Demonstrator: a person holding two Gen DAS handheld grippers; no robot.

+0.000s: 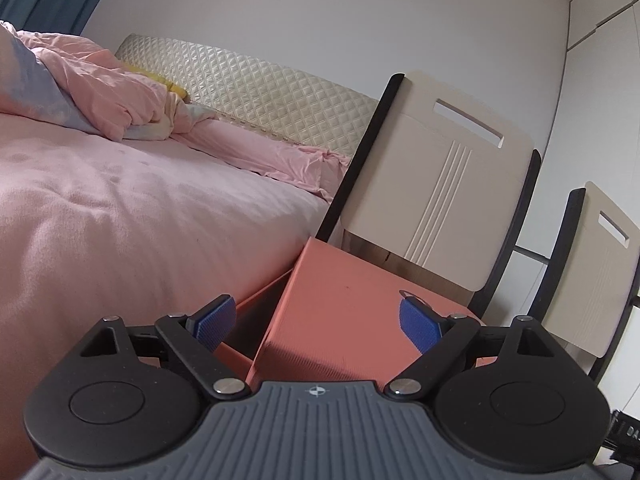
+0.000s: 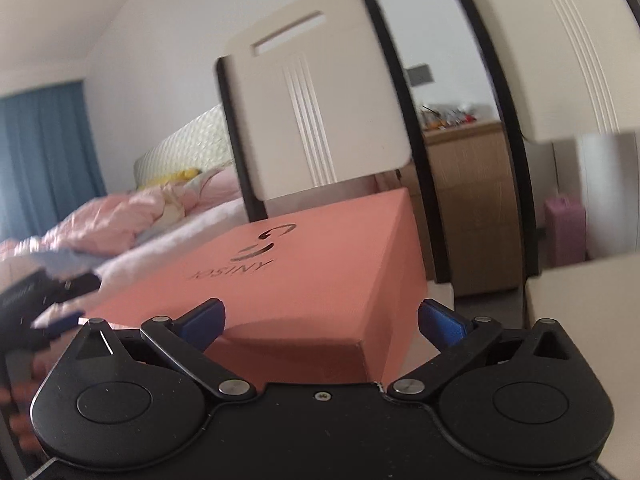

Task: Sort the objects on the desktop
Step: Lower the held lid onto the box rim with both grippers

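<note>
Left gripper open over tilted box lid, right view blurred

Left gripper spreads its blue pads wide, facing the box; right gripper does likewise (its view blurred), jaws straddling a box corner.

Both tools have black linkage arms with silver pivot screws and blue ribbed pads. The left gripper has a grey ridged body with a crosshair mark; the right gripper is all black.
</note>
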